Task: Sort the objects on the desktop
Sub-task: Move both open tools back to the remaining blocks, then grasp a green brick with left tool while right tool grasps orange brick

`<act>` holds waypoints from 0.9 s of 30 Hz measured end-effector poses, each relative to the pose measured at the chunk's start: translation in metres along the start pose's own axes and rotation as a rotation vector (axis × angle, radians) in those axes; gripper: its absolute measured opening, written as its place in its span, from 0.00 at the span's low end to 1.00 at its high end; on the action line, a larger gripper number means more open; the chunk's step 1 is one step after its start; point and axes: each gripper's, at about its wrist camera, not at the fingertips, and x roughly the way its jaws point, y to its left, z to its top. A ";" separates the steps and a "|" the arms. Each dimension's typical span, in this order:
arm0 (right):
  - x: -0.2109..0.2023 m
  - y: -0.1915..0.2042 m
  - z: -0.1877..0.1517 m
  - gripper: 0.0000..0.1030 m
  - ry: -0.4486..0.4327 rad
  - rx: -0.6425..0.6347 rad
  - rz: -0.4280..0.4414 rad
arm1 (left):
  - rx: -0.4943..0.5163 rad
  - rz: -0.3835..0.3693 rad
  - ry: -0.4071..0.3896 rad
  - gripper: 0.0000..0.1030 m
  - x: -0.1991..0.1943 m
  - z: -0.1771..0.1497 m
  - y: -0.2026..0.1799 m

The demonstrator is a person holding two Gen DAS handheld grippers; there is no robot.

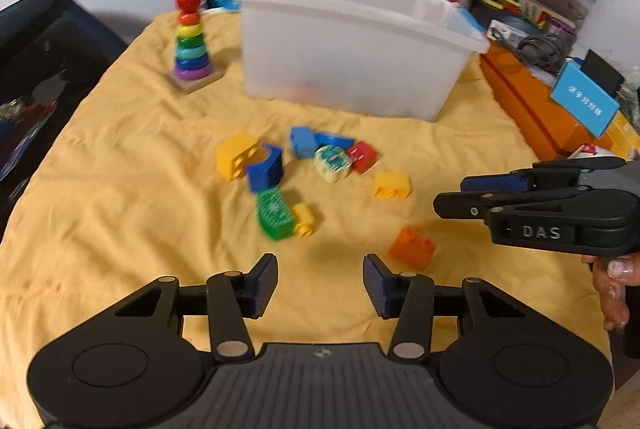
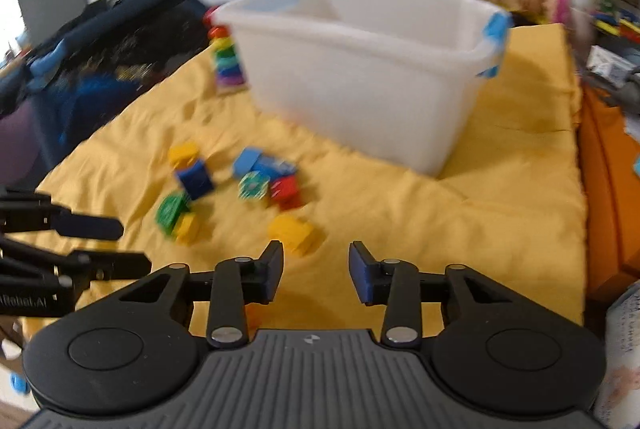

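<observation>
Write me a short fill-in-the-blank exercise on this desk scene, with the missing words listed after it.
1. The loose blocks lie on a ____ cloth.
2. The ball topping the ring stacker is ____.
3. The block nearest the left gripper is ____.
4. Both that gripper and the right gripper hold ____ between their jaws.

Missing words: yellow; red; orange; nothing

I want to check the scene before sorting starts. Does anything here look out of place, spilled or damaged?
Loose toy blocks lie scattered on the yellow cloth in front of the white bin, some tipped over. The rainbow ring stacker stands upright. No damage shows, though the pictures are blurred.
</observation>
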 end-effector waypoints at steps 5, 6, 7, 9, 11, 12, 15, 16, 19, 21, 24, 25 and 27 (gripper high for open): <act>-0.005 0.019 -0.005 0.37 -0.007 -0.052 0.061 | -0.010 0.005 -0.005 0.50 0.004 0.000 0.010; -0.006 0.024 -0.005 0.36 -0.009 -0.074 0.063 | -0.011 -0.001 -0.001 0.50 0.007 0.003 0.012; -0.007 0.028 -0.007 0.36 -0.009 -0.087 0.065 | -0.014 -0.015 0.001 0.50 0.011 0.008 0.016; -0.004 0.036 -0.008 0.36 0.001 -0.105 0.061 | -0.023 -0.041 0.011 0.50 0.019 0.017 0.025; 0.003 0.041 -0.007 0.36 0.027 -0.107 0.044 | -0.048 -0.053 0.033 0.49 0.028 0.022 0.033; 0.007 0.043 -0.007 0.36 0.050 -0.104 0.032 | -0.056 -0.069 0.044 0.49 0.032 0.024 0.038; 0.014 0.049 -0.011 0.36 0.089 -0.094 0.014 | -0.054 -0.124 0.073 0.49 0.045 0.023 0.051; 0.017 0.052 -0.014 0.35 0.099 -0.100 0.003 | -0.057 -0.144 0.083 0.49 0.049 0.023 0.054; 0.024 0.058 -0.020 0.35 0.125 -0.121 -0.072 | -0.075 -0.204 0.092 0.48 0.059 0.026 0.064; 0.027 0.058 -0.022 0.28 0.137 -0.098 -0.090 | -0.079 -0.241 0.078 0.47 0.062 0.029 0.070; 0.028 0.058 -0.024 0.25 0.140 -0.036 -0.108 | -0.071 -0.274 0.084 0.39 0.069 0.033 0.075; 0.026 0.060 -0.024 0.24 0.130 -0.029 -0.118 | -0.077 -0.282 0.094 0.38 0.073 0.034 0.078; 0.021 0.065 -0.024 0.24 0.105 -0.027 -0.156 | -0.078 -0.314 0.094 0.34 0.076 0.036 0.081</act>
